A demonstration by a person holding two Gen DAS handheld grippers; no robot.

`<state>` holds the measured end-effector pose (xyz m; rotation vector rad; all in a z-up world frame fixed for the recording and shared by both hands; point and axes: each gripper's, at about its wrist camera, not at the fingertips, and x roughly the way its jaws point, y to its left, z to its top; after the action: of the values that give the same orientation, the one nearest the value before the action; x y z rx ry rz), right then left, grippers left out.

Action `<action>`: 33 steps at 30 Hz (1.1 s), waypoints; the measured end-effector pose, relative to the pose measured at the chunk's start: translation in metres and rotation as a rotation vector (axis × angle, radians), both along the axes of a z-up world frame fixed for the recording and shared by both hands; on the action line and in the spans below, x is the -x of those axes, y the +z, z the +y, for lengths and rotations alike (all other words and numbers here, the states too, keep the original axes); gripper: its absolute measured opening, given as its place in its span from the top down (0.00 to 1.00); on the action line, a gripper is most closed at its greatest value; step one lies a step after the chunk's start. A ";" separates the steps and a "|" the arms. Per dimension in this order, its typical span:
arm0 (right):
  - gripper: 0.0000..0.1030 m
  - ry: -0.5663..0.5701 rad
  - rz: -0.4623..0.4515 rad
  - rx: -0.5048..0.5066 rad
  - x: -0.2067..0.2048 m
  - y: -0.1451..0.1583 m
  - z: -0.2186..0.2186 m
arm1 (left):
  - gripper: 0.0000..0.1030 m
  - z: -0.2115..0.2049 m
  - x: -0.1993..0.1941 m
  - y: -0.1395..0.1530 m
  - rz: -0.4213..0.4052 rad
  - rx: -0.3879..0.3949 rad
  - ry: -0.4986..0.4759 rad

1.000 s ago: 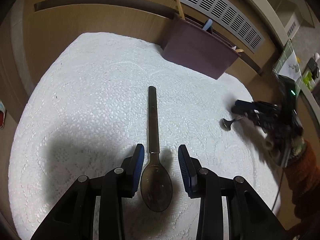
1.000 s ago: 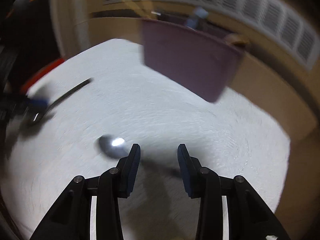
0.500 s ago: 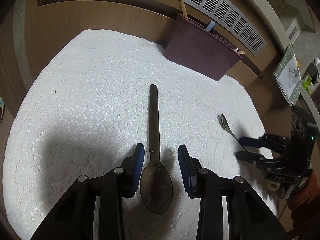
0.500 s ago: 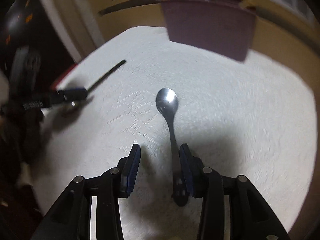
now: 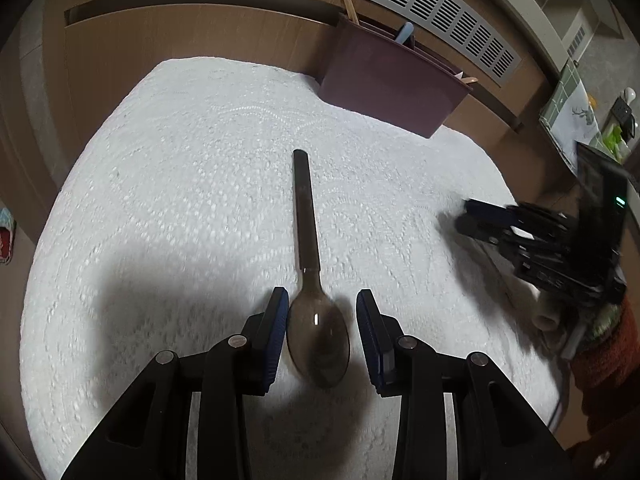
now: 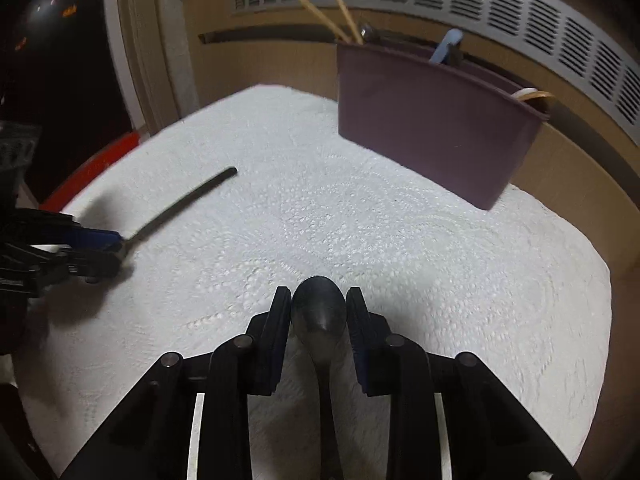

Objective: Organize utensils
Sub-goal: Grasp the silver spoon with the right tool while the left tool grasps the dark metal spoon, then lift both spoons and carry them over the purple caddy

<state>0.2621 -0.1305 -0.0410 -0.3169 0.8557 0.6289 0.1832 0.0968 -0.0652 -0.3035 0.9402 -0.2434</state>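
On the lace cloth (image 5: 192, 184) we find two spoons. The dark-handled spoon (image 5: 310, 272) lies lengthwise at the cloth's middle, its bowl nearest us between the spread fingers of the left gripper (image 5: 322, 320), touching neither, its handle pointing toward the utensil holder (image 5: 390, 86). The holder stands at the cloth's far edge, against the wall behind, with chopsticks (image 6: 340, 16) and other handles upright in it. To the right, near the cloth's edge, we see the right gripper (image 6: 318, 312); the metal spoon (image 6: 320, 320) sits between its fingers, bowl forward, handle running back beneath it. From there, the left gripper lies to the left.
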 end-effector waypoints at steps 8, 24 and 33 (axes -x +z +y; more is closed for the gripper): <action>0.75 -0.090 -0.091 -0.041 0.039 0.012 -0.021 | 0.64 -0.028 -0.070 0.006 0.024 -0.187 0.005; 0.75 -0.212 -0.192 -0.259 0.064 0.058 -0.074 | 0.88 -0.030 -0.041 0.058 -0.173 -0.064 0.049; 0.75 -0.278 -0.248 -0.393 0.052 0.100 -0.089 | 0.88 -0.044 -0.024 0.165 -0.577 0.015 0.090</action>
<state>0.2105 -0.2193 0.0589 0.0800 0.5102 0.4726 0.2068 0.0530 0.0997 -0.2675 0.3547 -0.2369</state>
